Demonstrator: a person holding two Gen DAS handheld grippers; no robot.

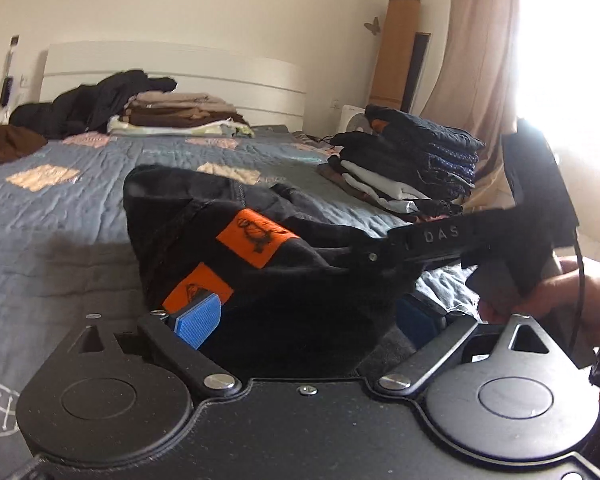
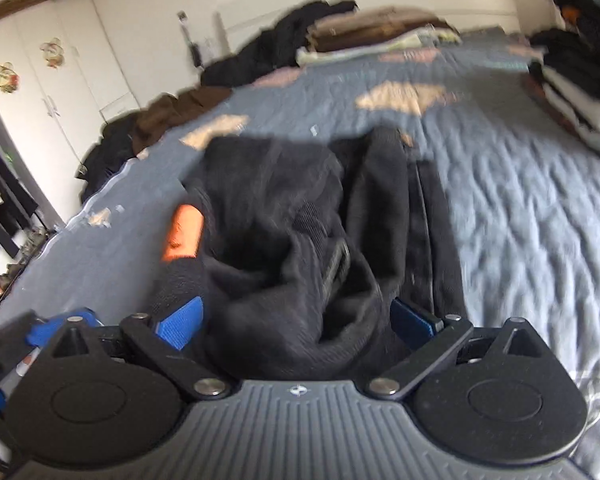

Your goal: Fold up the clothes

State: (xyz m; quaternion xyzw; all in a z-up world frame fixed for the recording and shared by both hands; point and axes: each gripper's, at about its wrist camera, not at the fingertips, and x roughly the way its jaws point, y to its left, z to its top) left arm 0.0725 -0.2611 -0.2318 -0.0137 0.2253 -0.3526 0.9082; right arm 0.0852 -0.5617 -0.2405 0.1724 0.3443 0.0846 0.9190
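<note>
Lying bunched in the lower middle of both frames, the black garment (image 1: 260,280) with orange patches (image 1: 256,240) rests on the grey-blue quilt (image 1: 60,208), rumpled rather than flat. The left gripper (image 1: 308,320) has its blue pads spread wide with cloth sagging between them; whether they pinch it I cannot tell. The right gripper (image 2: 296,320) looks the same: jaws apart, fabric heaped in the gap, grasp unclear. Judging progress: a folded stack (image 1: 180,114) sits in the upper left and a second folded stack (image 1: 412,168) at right of the left wrist view, while a loose dark heap (image 1: 100,100) waits by the headboard, so some folding seems done and more remains. Readable writing: only "DAS" on the black bar (image 1: 440,236) crossing the right.
</note>
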